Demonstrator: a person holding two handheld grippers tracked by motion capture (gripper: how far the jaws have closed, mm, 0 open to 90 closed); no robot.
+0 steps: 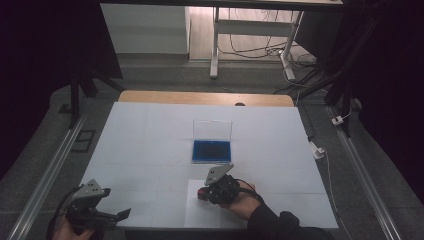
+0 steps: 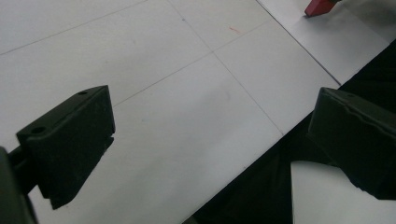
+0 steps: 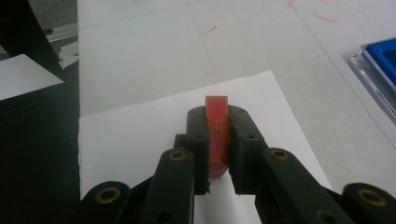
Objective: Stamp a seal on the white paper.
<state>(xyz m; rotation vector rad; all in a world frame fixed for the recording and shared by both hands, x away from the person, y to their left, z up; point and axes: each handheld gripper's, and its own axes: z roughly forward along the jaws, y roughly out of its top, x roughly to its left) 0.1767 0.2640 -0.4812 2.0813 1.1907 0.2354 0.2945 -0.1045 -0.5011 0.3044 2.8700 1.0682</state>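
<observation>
My right gripper (image 1: 205,193) is shut on a small flat red block (image 1: 201,191), low over a white sheet of paper (image 1: 197,216) near the table's front edge. In the right gripper view the red block (image 3: 217,133) stands on edge between the two black pads, just above the paper (image 3: 135,126). At the front left corner my left gripper (image 1: 121,214) is open with nothing between its jaws. The left gripper view looks across bare white table, with the red block (image 2: 319,7) far off at the top right.
An open clear case with a blue pad (image 1: 212,151) sits at mid-table, its lid (image 1: 212,129) standing upright behind it. The case's corner (image 3: 379,60) lies to the right of the paper. A white cover (image 1: 150,135) spans the table.
</observation>
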